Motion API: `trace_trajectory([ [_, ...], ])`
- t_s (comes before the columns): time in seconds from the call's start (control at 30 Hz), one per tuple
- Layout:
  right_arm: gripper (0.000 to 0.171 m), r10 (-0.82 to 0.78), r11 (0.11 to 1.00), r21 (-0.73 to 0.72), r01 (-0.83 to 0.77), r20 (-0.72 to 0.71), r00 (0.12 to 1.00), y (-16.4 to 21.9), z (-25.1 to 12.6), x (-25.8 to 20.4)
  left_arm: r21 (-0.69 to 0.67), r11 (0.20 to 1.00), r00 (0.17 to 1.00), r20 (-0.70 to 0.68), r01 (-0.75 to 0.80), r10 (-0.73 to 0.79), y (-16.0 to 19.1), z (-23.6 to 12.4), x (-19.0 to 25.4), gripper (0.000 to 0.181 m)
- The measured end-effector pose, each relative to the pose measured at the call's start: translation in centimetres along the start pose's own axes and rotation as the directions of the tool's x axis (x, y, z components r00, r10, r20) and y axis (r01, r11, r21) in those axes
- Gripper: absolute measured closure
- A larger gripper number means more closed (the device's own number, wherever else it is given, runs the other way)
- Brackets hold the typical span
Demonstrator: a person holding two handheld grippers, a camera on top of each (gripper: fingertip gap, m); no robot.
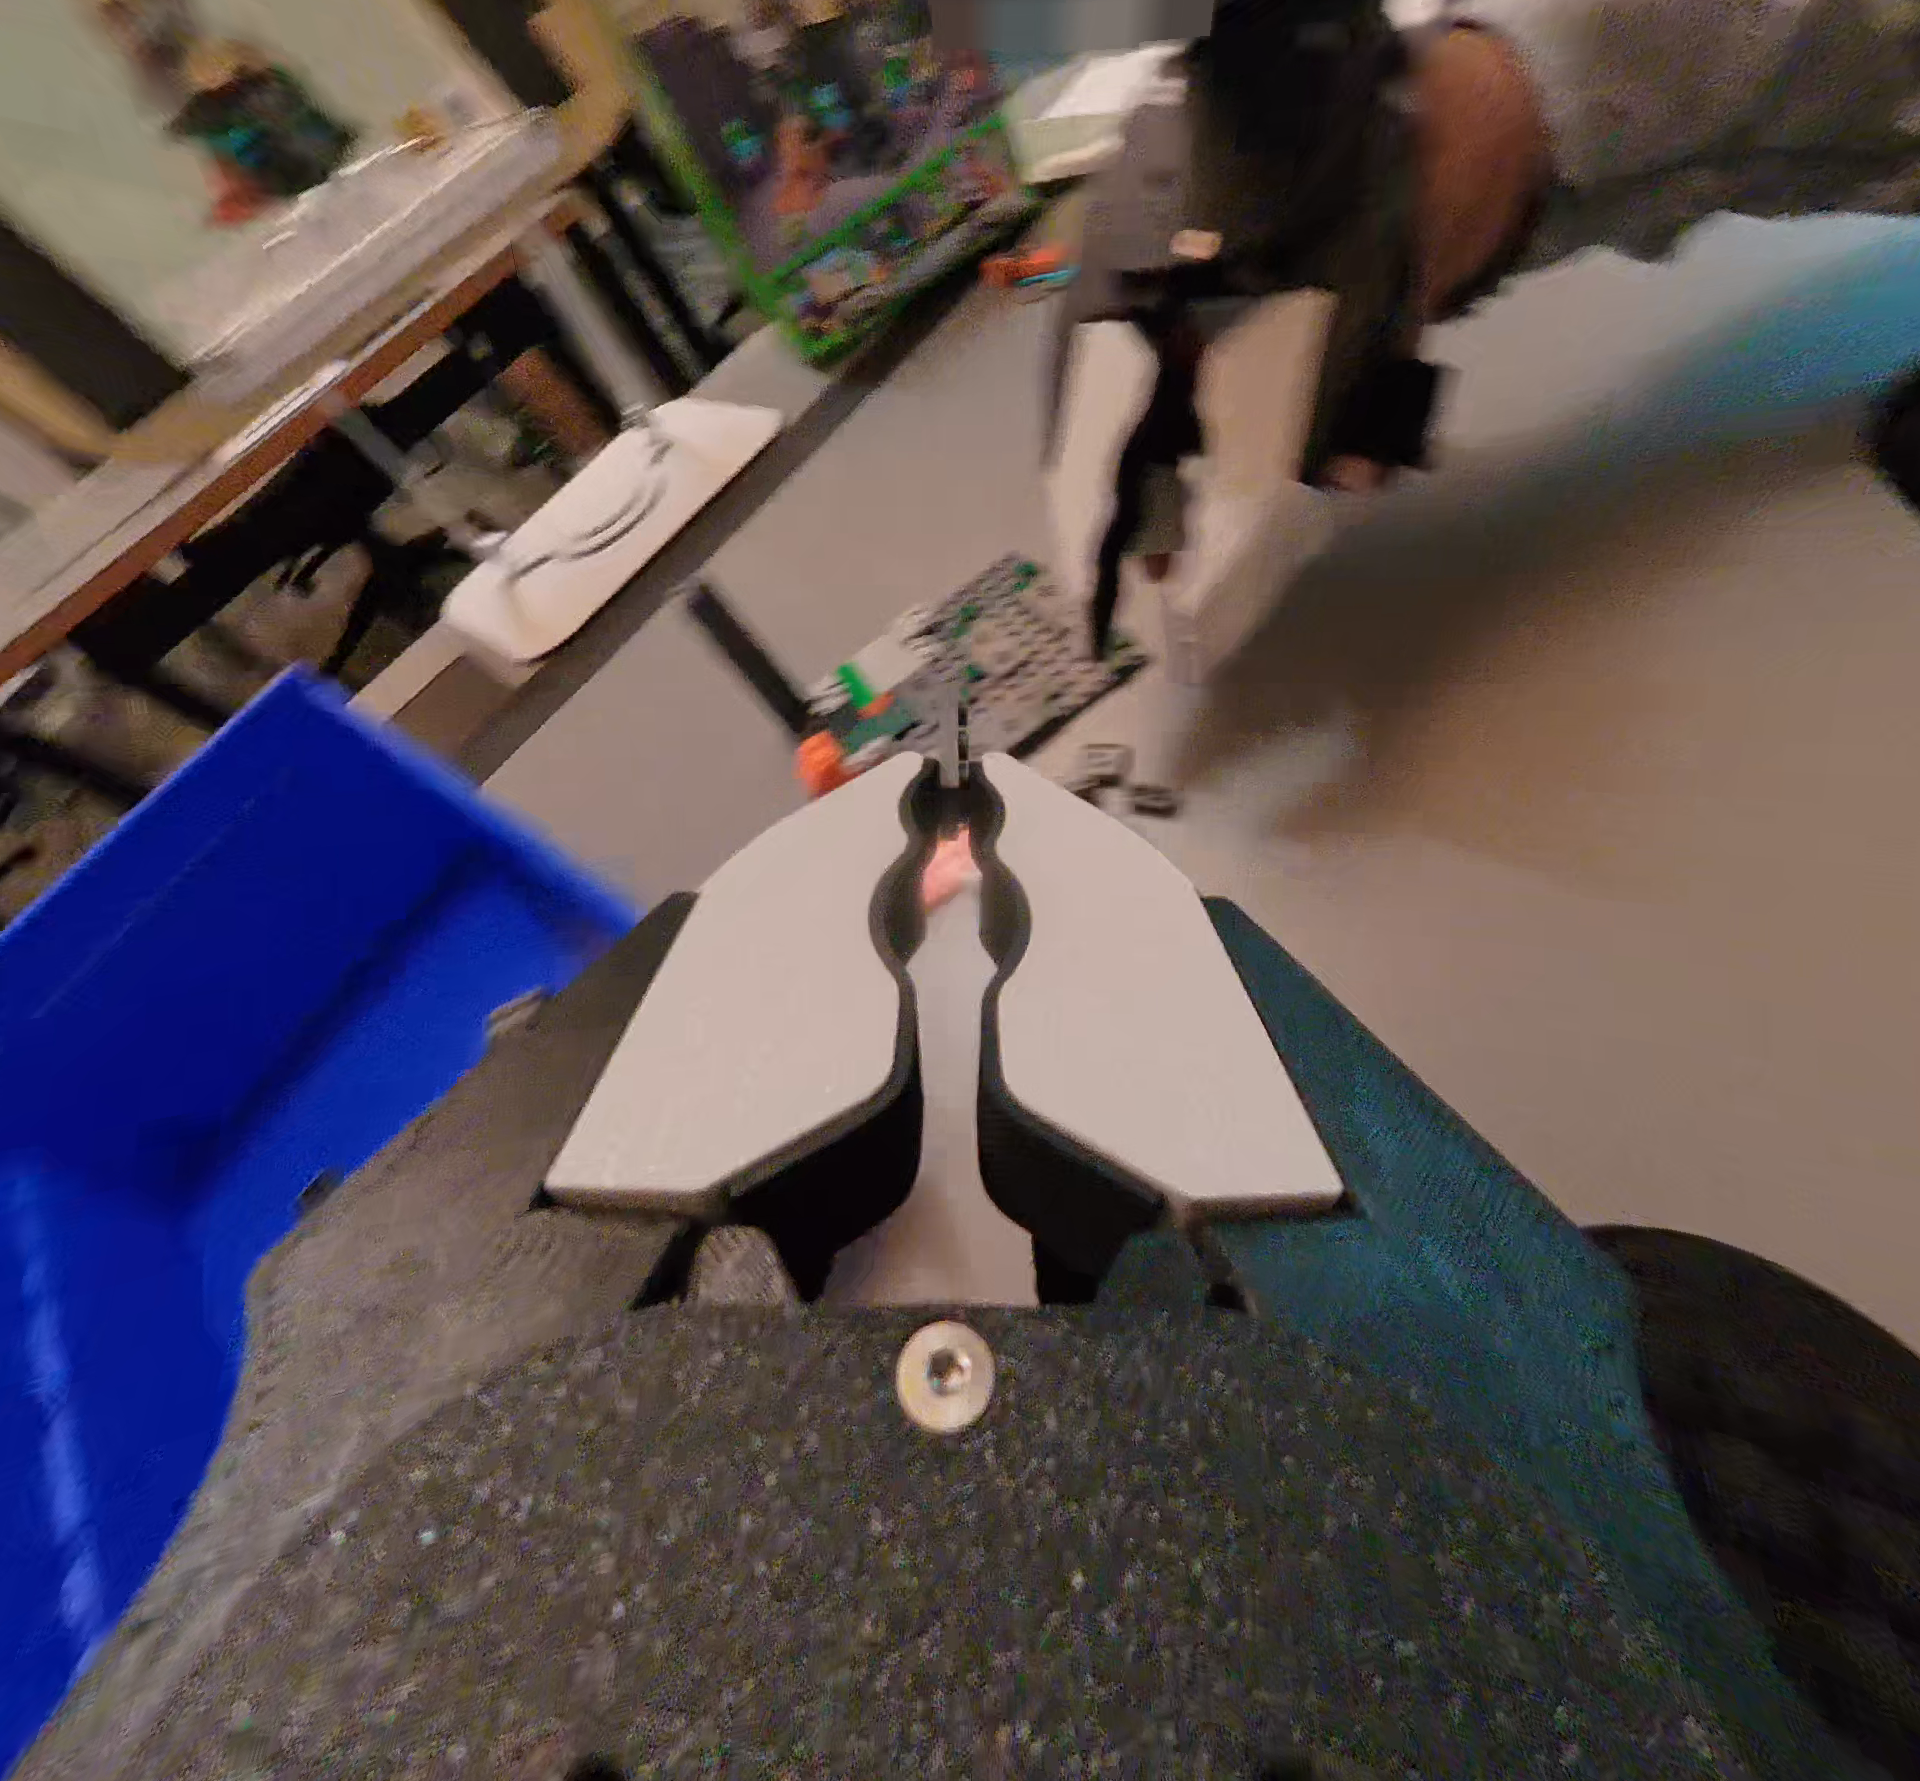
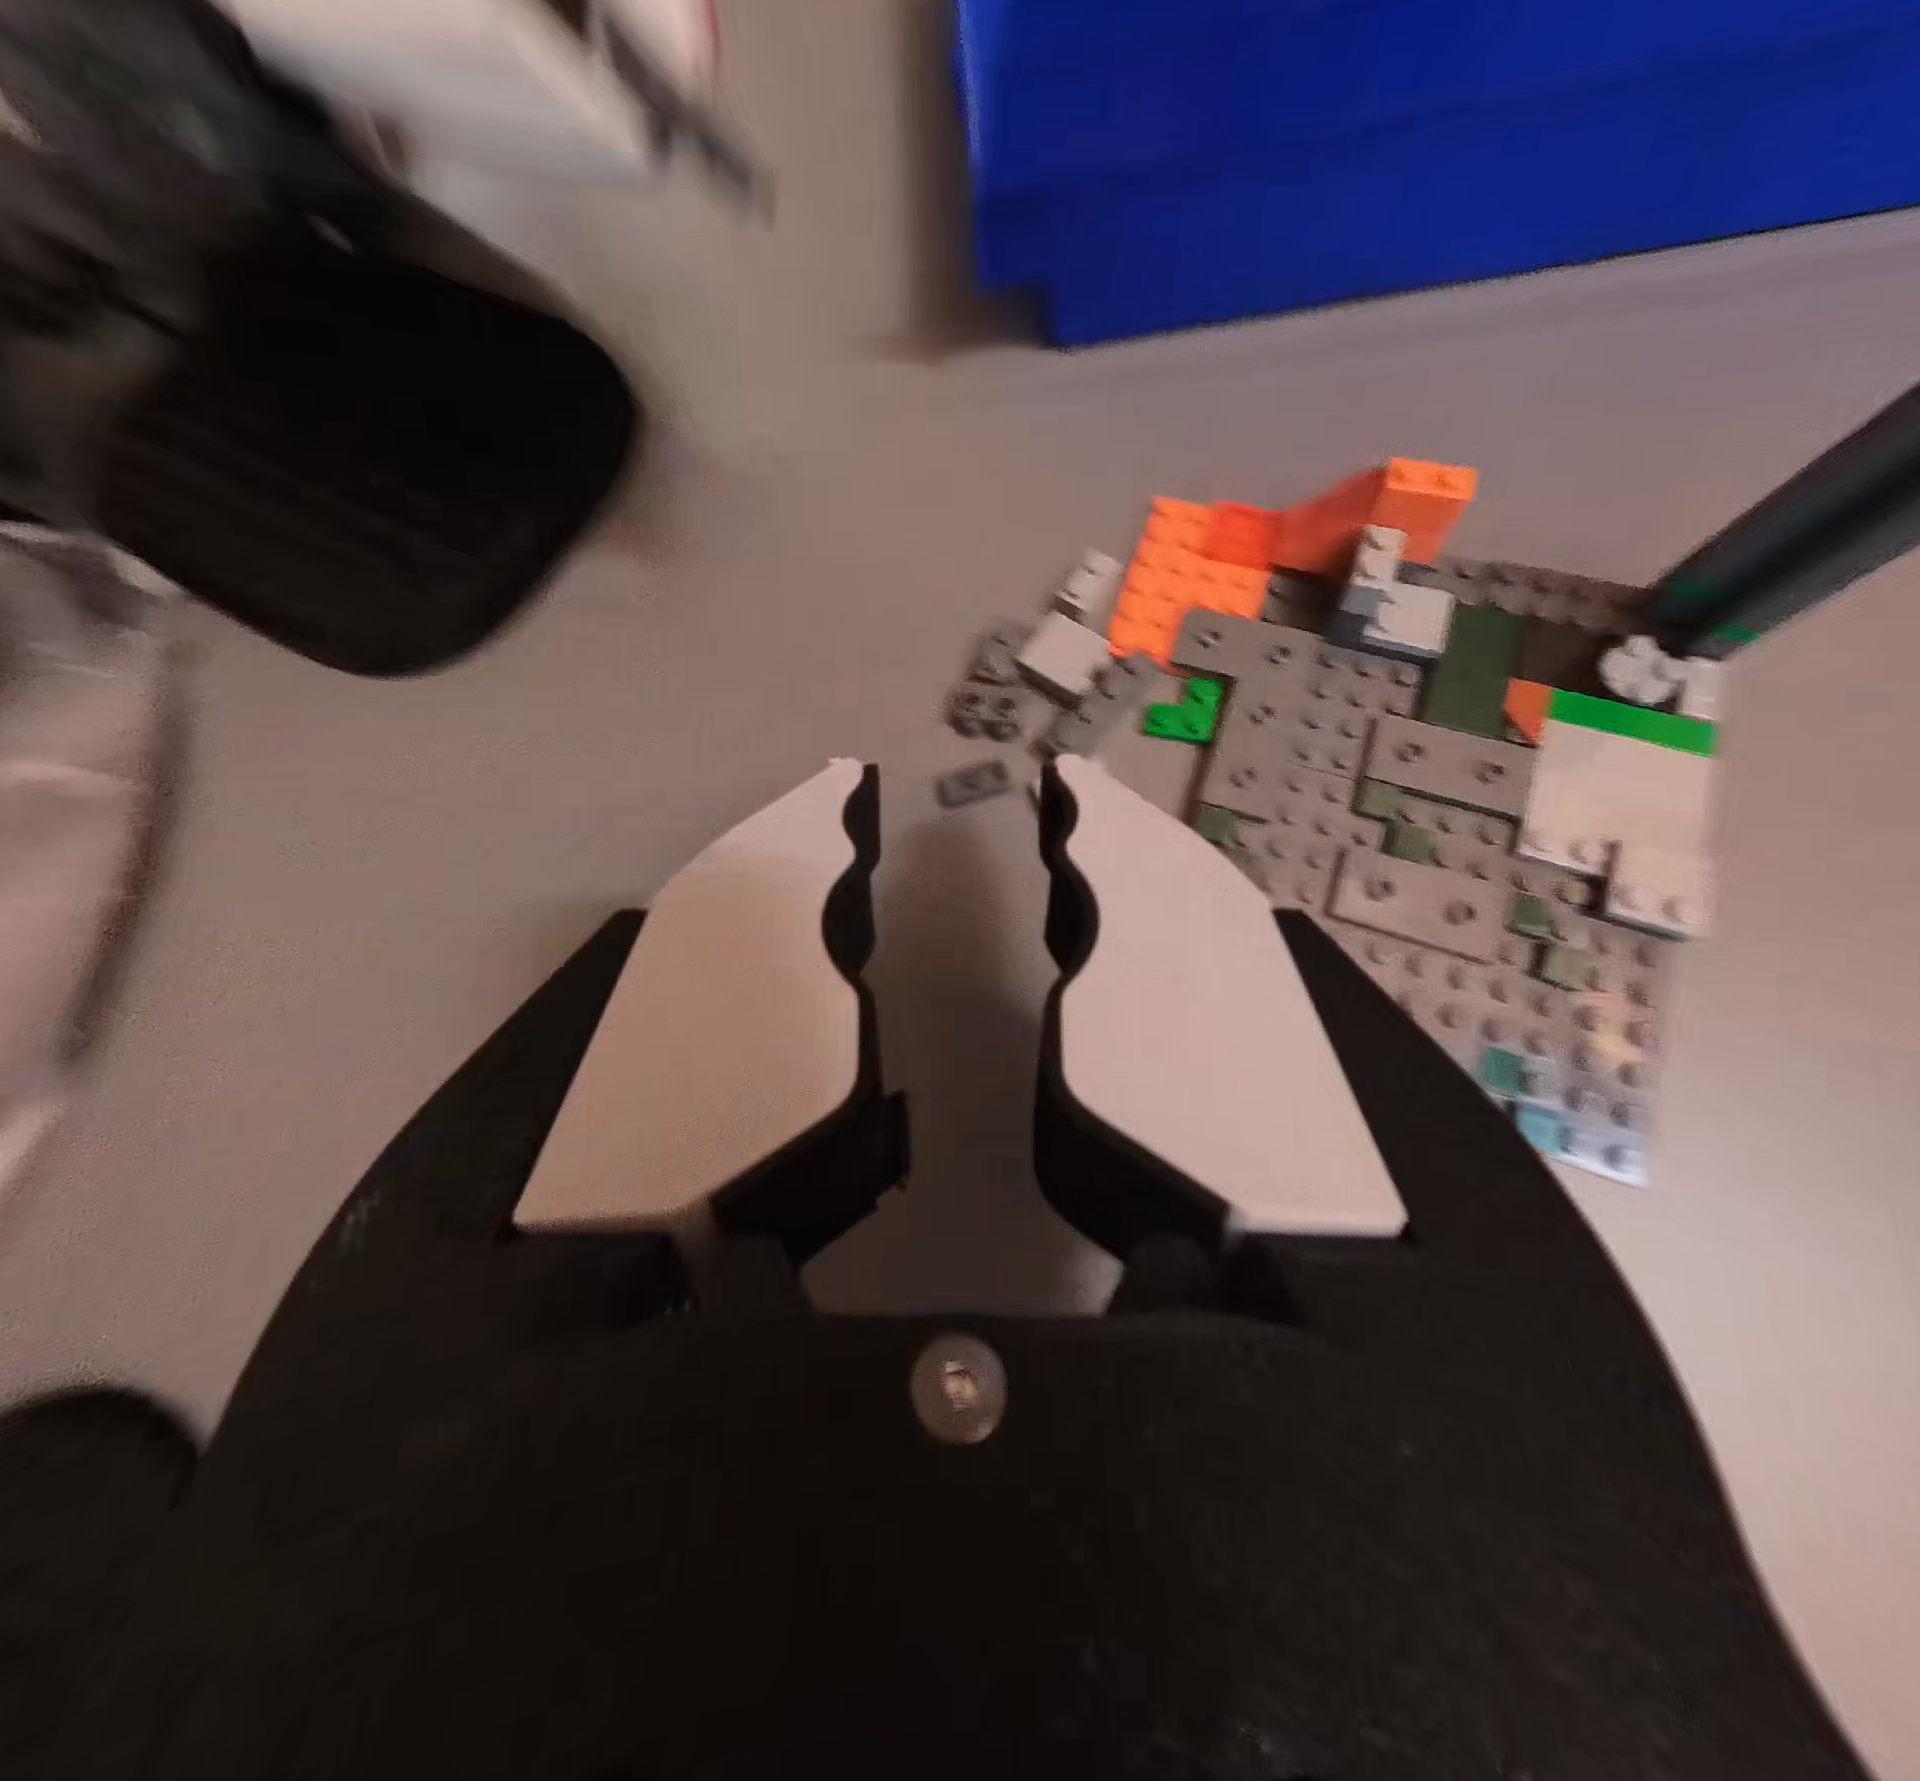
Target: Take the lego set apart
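Left gripper (image 1: 951,775) is pinched nearly closed on a thin dark grey piece (image 1: 954,739) sticking up from between the tips, prob a small plate held edge-on, tho it's blurry so can't say what part exactly. Right gripper (image 2: 956,781) has a narrow gap between the jaws w/ nothing in it, hovering over the table (image 2: 727,796) just beside a few loose grey bits (image 2: 997,703).

The lego set (image 2: 1455,796) sits flat on the table, right of the right gripper's tips: grey baseplate w/ an orange stack (image 2: 1351,516) at the far corner, plus green and white blocks still on. So imo plenty left to pull.

What could go wrong:
- That piece is held by a sliver at the very tips. Any twist and it prob flicks out, maybe missing the blue bin (image 1: 260,952).
- Nothing pins the baseplate rn, so prying a block one-handed likely lifts or slides the whole thing.
- Both views are smeared w/ motion, so things are moving fast, easy to scatter the loose bits.

View diffs: only the left wrist cam shows the held piece, the bin's open inside, the other tables behind. Only the right wrist cam shows the set's layout from above and the loose bits clearly.
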State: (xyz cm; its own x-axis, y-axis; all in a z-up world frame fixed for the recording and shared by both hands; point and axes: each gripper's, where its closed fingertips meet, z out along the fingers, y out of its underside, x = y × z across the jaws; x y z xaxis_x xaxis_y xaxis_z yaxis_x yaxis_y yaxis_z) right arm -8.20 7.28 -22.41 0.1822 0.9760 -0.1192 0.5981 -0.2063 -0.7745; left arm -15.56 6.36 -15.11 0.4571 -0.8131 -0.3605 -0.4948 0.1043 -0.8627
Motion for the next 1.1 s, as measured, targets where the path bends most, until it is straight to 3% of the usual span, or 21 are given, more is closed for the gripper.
trace_trajectory([
  [0.1,0.139,-0.121,0.986,-0.124,0.11,-0.078,0.99,1.4,1.4,1.2,-0.056,0.989,0.981,0.145,0.139,-0.129,1.6,-1.4,-5.8,0.176],
  [0.2,0.142,-0.159,0.968,-0.205,0.145,-0.053,0.986,2.0,2.6,1.6,-0.124,0.946,0.942,0.194,0.301,-0.274,4.0,-1.9,-9.2,0.177],
  [0.33,0.144,-0.163,0.938,-0.308,0.16,0.017,0.986,2.6,3.2,2.2,-0.215,0.897,0.913,0.227,0.386,-0.338,7.0,-1.6,-11.1,0.176],
  [0.47,0.155,-0.162,0.92,-0.352,0.174,0.063,0.985,2.7,3.3,2.5,-0.262,0.884,0.915,0.225,0.387,-0.334,8.4,-1.2,-10.7,0.164],
  [0.63,0.155,-0.14,0.925,-0.341,0.17,0.111,0.984,2.8,3.0,1.8,-0.2,0.944,0.96,0.152,0.263,-0.235,6.5,-1.2,-8.4,0.157],
  [0.8,0.155,-0.065,0.977,-0.186,0.107,0.219,0.974,0.8,1.9,-0.9,-0.072,0.995,0.998,0.01,0.063,-0.062,2.7,-1.5,-3.4,0.161],
  [0.93,0.155,-0.014,0.998,-0.052,0.035,0.355,0.935,-1.6,0.6,-3.9,0.011,0.996,0.991,-0.104,-0.089,0.089,0.6,-1.3,1.2,0.161],
  [1.1,0.155,0.012,1.0,0.012,-0.02,0.485,0.874,-3.5,-0.4,-6.8,0.078,0.954,0.935,-0.191,-0.288,0.298,-0.5,-0.4,5.9,0.16],
])
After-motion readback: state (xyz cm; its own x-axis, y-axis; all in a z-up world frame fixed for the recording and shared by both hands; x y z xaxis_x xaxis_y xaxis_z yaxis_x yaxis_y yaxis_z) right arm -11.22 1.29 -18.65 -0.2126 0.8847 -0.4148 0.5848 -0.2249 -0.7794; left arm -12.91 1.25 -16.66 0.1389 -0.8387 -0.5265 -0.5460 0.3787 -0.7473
